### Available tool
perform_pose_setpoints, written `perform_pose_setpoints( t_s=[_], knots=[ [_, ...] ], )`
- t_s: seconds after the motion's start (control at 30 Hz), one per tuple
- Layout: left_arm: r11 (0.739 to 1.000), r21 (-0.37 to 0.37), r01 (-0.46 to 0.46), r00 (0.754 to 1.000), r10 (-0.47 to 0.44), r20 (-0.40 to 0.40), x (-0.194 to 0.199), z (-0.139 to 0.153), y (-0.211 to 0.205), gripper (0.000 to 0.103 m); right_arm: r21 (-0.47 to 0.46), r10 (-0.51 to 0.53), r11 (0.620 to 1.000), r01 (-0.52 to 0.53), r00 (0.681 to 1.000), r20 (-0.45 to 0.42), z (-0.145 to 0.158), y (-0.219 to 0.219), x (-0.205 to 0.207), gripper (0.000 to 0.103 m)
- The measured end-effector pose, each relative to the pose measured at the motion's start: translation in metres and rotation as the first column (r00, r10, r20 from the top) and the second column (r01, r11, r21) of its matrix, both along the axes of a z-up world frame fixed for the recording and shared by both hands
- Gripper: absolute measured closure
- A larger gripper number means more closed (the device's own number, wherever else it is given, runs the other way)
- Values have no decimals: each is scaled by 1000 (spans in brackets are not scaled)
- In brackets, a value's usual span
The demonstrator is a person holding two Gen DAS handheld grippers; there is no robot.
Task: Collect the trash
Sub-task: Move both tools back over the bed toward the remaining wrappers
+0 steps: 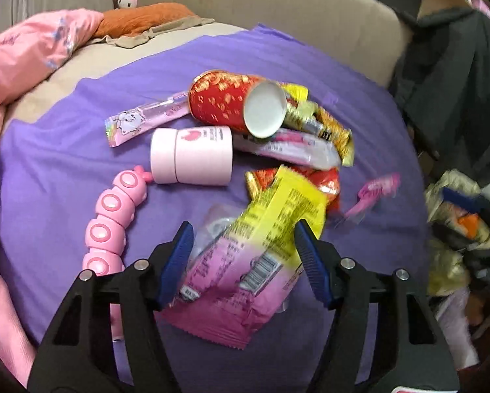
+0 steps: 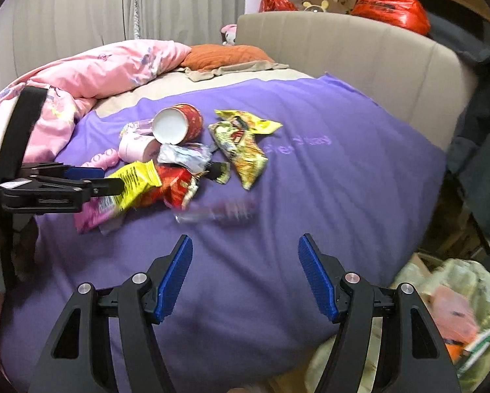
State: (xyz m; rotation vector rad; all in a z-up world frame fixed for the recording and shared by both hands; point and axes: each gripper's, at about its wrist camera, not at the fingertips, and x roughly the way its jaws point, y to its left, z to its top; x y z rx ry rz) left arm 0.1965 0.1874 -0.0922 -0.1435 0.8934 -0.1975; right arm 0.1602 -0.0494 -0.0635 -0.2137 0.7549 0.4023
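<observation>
A pile of trash lies on the purple blanket [image 2: 343, 180]: a red tube can [image 1: 225, 101] on its side, a pink jar [image 1: 192, 155], a pink sachet [image 1: 146, 118], a red wrapper [image 2: 176, 183] and a yellow snack bag [image 2: 245, 144]. My left gripper [image 1: 245, 226] is open around a yellow-and-pink wrapper [image 1: 261, 245], which lies between its blue pads. In the right wrist view the left gripper [image 2: 114, 181] reaches in from the left, its tip at that wrapper [image 2: 130, 183]. My right gripper [image 2: 246, 239] hangs open and empty over bare blanket, short of a blurred pink wrapper [image 2: 225, 211].
A pink caterpillar toy [image 1: 110, 222] curls left of the pile. A pink duvet [image 2: 97, 72] is heaped at the left, a beige headboard [image 2: 343, 49] behind. Beside the bed at the lower right stands a pale bag of rubbish [image 2: 441, 311]. Dark clothing [image 1: 457, 82] hangs at the right.
</observation>
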Motion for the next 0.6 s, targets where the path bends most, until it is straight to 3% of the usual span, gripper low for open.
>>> perform_pose_setpoints(
  t_s=[0.17,0.27,0.47,0.6],
  knots=[
    [994,-110,-6,999,11,44,-4,20,16,42,11,-14,1000,14,1000,-2,-6,19,19,39],
    [992,-127,24,998,-17,57,-3,27,18,42,15,-41,999,41,999,-15,-12,24,31,39],
    [987,-29,160,987,-160,-2,-6,15,-8,42,-20,-1,1000,1,1000,-19,-23,30,29,39],
    [985,56,164,986,-161,-49,-2,-1,-22,42,-21,-20,1000,20,1000,-17,-25,18,13,39]
  ],
)
